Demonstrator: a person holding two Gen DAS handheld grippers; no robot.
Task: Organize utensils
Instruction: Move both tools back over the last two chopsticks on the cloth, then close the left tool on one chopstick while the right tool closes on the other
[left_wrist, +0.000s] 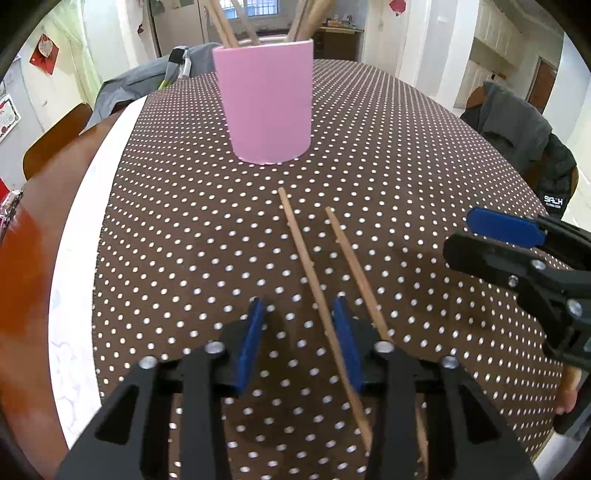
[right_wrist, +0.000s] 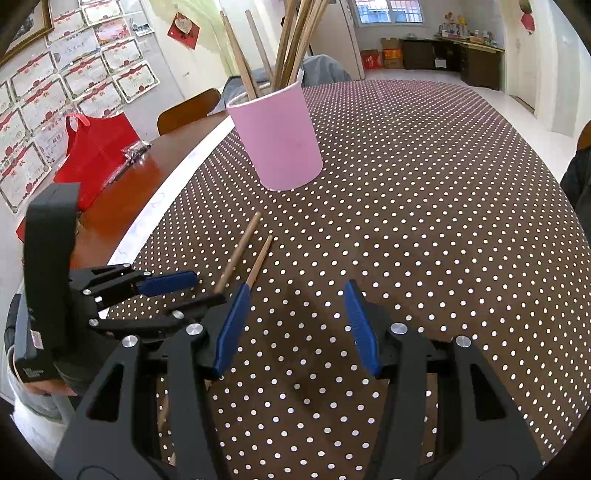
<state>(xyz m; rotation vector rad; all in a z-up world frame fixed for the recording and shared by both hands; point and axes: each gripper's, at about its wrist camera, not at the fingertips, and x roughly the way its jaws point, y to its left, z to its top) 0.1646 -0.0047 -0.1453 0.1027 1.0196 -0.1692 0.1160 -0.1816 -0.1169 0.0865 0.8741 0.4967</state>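
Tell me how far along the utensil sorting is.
Done: several chopsticks already stand in the pink cup. In hand: nothing gripped yet; the left claw straddles one of the two loose chopsticks on the dotted tablecloth, pads not pressing it. The right claw is open and empty. Left: both loose sticks.

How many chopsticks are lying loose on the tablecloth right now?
2. One chopstick lies ahead of the pink cup, running in between the left gripper's fingers. The other chopstick lies beside it, just outside them. More stand in the cup, uncounted.

Dotted brown table (left_wrist: 406, 155); pink cup (left_wrist: 266, 103); two chopsticks (left_wrist: 306, 254).
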